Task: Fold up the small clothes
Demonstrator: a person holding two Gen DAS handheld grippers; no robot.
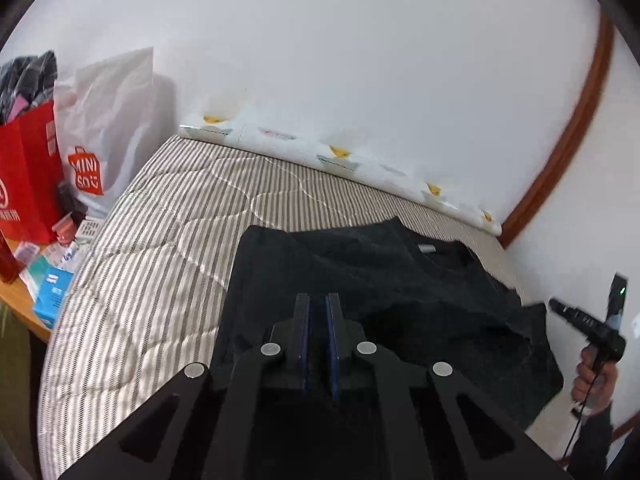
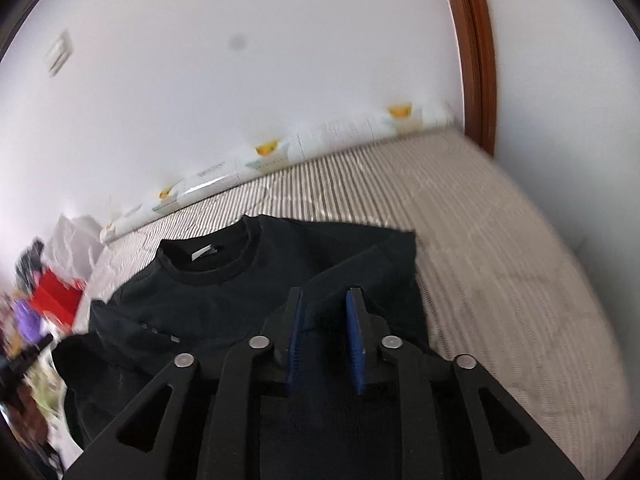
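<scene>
free: striped mattress [image 1: 160, 264] left of black shirt [image 1: 360, 280] | blocked: wall [image 1: 320, 60] behind, bags [image 1: 36, 168] far left

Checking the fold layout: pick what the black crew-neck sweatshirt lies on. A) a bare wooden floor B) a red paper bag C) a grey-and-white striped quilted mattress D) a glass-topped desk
C: the black crew-neck sweatshirt lies spread on the grey-and-white striped quilted mattress, whose stripes show around it in both wrist views.

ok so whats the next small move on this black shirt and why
Probably lower the right gripper onto the black shirt's folded-in sleeve: its jaws stand apart with nothing held, and the shirt lies rumpled, collar up, on the striped mattress.
</scene>
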